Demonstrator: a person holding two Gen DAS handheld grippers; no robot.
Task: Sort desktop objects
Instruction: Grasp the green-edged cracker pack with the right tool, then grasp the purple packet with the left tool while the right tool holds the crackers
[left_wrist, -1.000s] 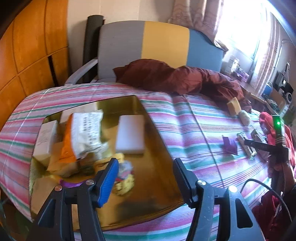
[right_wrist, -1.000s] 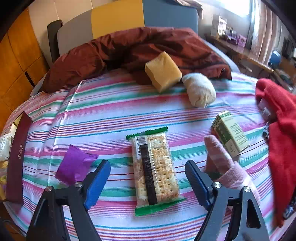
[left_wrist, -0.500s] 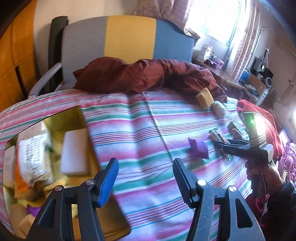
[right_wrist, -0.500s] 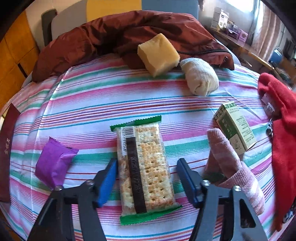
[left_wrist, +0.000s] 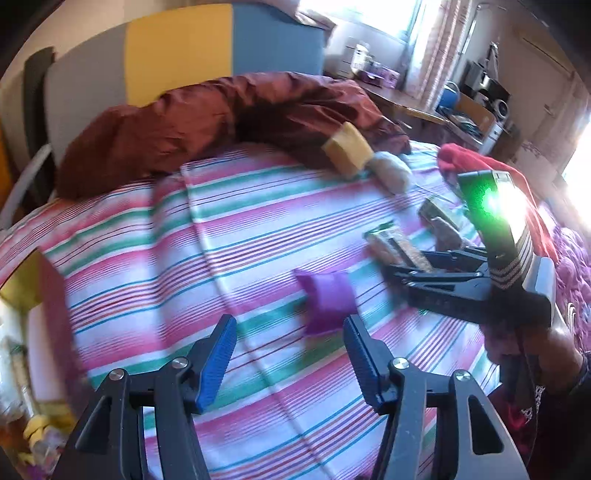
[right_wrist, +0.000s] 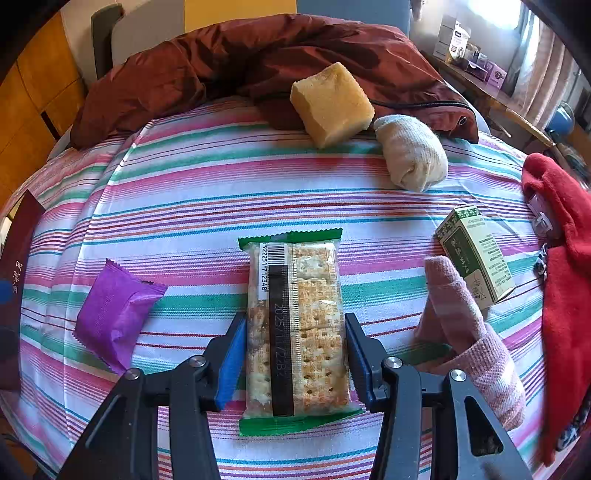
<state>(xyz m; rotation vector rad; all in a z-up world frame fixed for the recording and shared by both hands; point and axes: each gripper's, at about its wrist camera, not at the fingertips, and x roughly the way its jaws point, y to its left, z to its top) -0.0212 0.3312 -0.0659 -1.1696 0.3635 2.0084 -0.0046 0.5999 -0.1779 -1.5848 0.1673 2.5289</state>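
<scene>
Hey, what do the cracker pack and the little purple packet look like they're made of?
Cracker pack: clear glossy plastic film with green crimped ends; the crackers show through.
Purple packet: opaque, matte-looking film or foil with zigzag sealed edges; which one I cannot tell.

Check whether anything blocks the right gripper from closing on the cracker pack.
Nothing visible does. The right gripper is open with its fingers on either side of the cracker pack, which lies flat on the striped cloth. The purple packet and pink glove lie off to the sides, apart from it.
</scene>
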